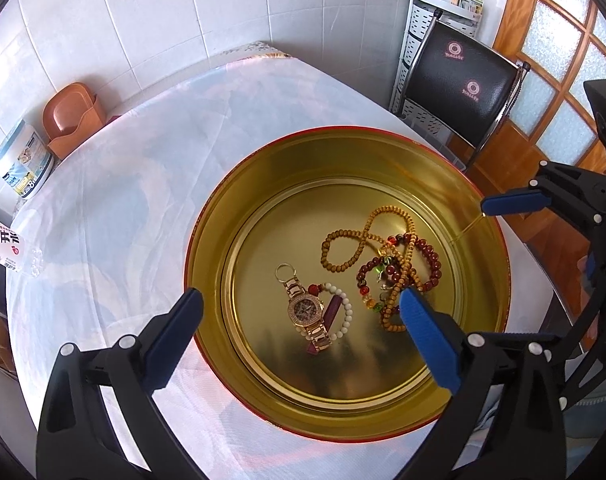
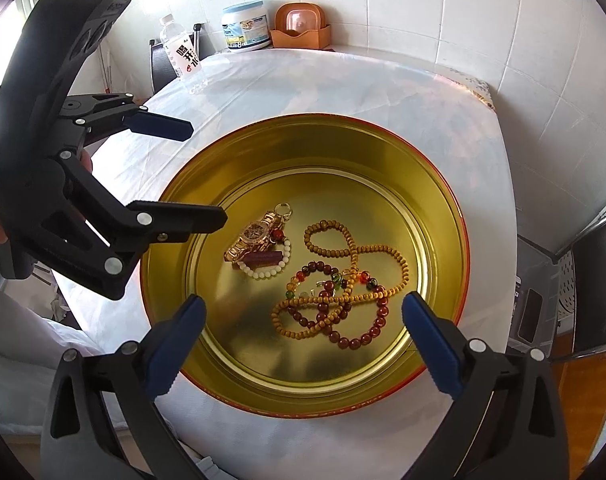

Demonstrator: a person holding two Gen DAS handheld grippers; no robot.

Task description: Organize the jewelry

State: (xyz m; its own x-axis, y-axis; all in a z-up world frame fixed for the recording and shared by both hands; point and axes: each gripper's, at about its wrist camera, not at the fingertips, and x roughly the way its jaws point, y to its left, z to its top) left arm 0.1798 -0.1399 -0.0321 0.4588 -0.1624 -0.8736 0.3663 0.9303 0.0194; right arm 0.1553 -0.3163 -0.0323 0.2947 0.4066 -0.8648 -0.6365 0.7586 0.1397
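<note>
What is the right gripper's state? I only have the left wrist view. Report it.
Observer: The right gripper is wide open and empty, poised over the near side of the tin.
Operator: Describe the beads hidden behind the left gripper finger.
Observer: The wooden bead strand closes into a loop there, crossing the dark red bracelet.
</note>
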